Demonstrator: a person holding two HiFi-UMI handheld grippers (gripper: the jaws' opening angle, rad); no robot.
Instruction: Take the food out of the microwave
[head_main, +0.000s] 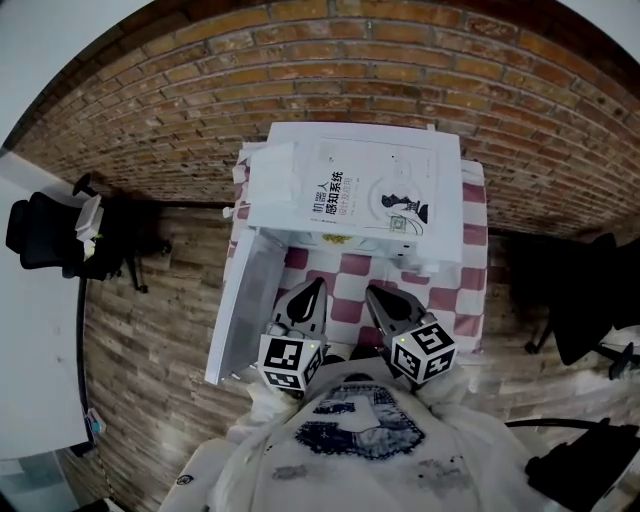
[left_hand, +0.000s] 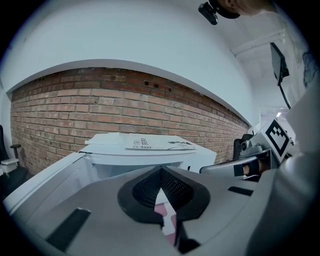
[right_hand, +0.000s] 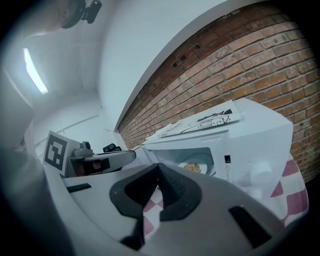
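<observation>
A white microwave stands on a table with a red-and-white checked cloth. Its door hangs open to the left. In the right gripper view a plate of yellow food lies inside the cavity. My left gripper and right gripper sit side by side in front of the opening, short of it, both pointing at it. Each has its jaws shut with nothing between them. In their own views, the left gripper faces the microwave and the right gripper faces the cavity.
A printed booklet lies on top of the microwave. A brick wall runs behind the table. A black office chair stands by a white desk at the left, and more dark chairs are at the right.
</observation>
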